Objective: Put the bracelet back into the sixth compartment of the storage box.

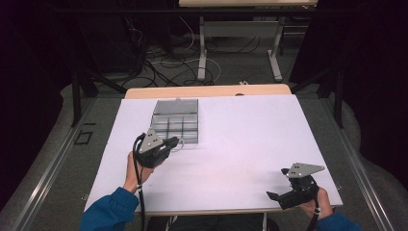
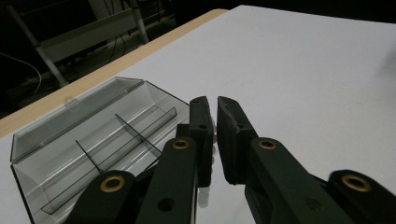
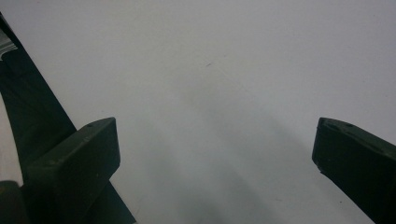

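A clear plastic compartment box (image 1: 175, 122) lies open on the white table, its lid folded back on the far side. In the left gripper view the box (image 2: 93, 140) has thin dividers and looks empty. My left gripper (image 1: 174, 141) hovers at the box's near right corner. Its jaws (image 2: 215, 105) are closed to a narrow slit with a small white piece (image 2: 204, 196) caught between them, mostly hidden. My right gripper (image 1: 279, 184) rests open near the table's front right corner. Nothing lies between its jaws (image 3: 215, 154), just bare table.
The white table top (image 1: 240, 134) has a wooden strip along its far edge. Beyond it are the dark floor, loose cables (image 1: 163, 67) and the legs of another table (image 1: 202, 53). Dark curtains hang at both sides.
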The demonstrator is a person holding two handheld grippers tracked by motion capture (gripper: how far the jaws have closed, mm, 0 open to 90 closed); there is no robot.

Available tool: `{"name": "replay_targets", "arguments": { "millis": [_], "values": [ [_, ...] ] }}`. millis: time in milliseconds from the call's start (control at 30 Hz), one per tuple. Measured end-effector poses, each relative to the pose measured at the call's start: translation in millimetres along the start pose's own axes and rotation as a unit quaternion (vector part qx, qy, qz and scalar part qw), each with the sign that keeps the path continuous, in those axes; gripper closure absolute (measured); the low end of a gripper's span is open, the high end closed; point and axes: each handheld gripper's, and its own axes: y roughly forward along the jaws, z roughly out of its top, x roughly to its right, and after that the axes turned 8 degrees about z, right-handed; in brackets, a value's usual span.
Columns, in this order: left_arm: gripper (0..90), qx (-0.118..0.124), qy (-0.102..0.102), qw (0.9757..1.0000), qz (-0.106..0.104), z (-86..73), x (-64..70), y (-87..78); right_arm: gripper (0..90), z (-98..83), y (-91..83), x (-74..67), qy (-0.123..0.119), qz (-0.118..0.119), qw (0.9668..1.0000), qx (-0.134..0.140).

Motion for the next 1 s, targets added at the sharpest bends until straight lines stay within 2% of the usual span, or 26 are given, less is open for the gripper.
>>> {"name": "replay_targets", "arguments": {
  "millis": [233, 1000],
  "values": [
    [85.1, 0.004, -0.011, 0.9999, 0.007, 0.8, -5.5, 4.6, 0.4, 0.0, 0.2, 0.3, 0.0, 0.001, 1.0, -0.001],
    [85.1, 0.0, -0.008, 0.9999, 0.009, 8.4, -11.4, 20.7, 0.4, -0.4, 1.1, 0.5, -0.001, 0.001, 1.0, 0.004]
  ]
}}
